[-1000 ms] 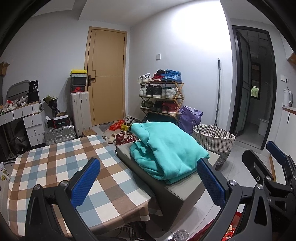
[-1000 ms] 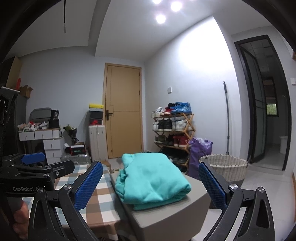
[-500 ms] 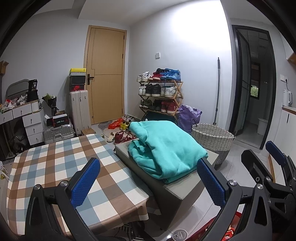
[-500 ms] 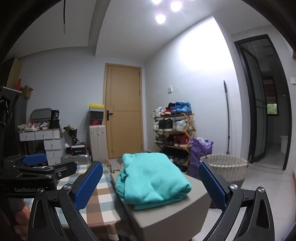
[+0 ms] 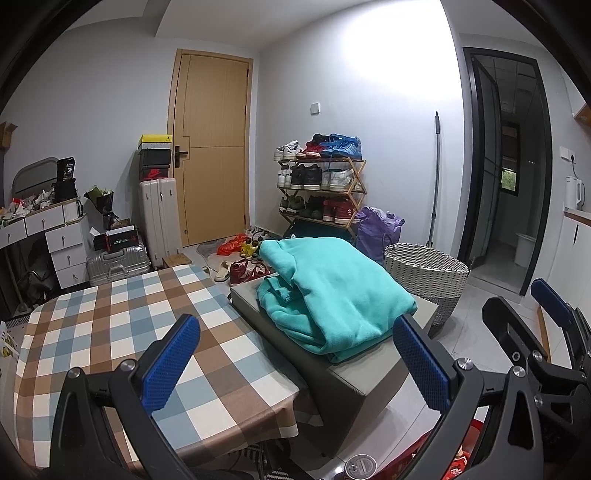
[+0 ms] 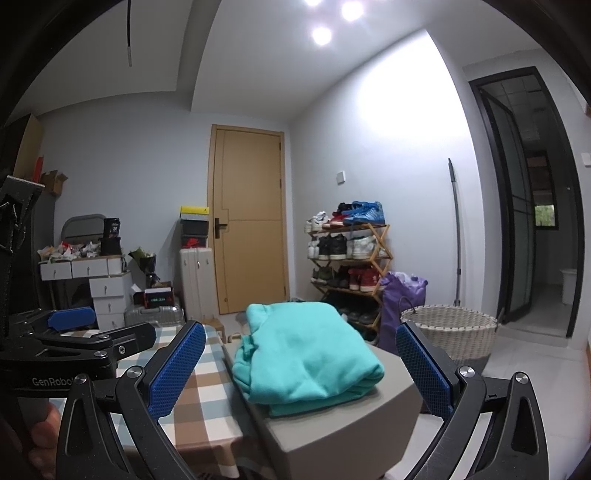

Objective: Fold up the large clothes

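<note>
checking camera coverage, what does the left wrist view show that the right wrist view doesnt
Only the left wrist view shows the white kettle on the counter and the loose shoes on the floor by the door. Only the right wrist view shows the ceiling lights and the cardboard boxes high on the left. Both show the folded teal garment on the grey ottoman, the checked tablecloth, shoe rack and wicker basket.
</note>
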The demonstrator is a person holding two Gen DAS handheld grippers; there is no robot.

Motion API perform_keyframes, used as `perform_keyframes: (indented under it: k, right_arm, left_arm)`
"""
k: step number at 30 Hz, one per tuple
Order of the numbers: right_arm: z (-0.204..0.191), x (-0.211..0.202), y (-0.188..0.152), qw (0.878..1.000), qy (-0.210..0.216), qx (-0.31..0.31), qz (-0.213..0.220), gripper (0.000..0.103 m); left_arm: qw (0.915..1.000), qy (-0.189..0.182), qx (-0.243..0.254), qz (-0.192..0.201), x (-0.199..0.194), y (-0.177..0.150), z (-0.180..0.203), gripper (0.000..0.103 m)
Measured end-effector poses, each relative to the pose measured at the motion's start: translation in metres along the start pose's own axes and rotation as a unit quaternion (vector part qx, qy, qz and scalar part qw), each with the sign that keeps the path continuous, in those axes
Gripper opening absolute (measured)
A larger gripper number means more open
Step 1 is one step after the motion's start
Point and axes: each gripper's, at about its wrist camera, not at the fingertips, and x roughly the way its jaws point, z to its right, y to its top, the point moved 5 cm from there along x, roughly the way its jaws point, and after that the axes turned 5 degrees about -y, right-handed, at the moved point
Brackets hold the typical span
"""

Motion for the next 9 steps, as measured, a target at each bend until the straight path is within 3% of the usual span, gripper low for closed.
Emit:
perform_keyframes:
  k: [9]
  right_arm:
    - [0.0021, 0.0040, 0.0007, 1.000, 0.002, 0.004, -0.004, 0.103]
  left_arm:
    - [0.9998, 0.003, 0.004, 0.017, -0.0007, 0.0013, -0.0049, 0.102]
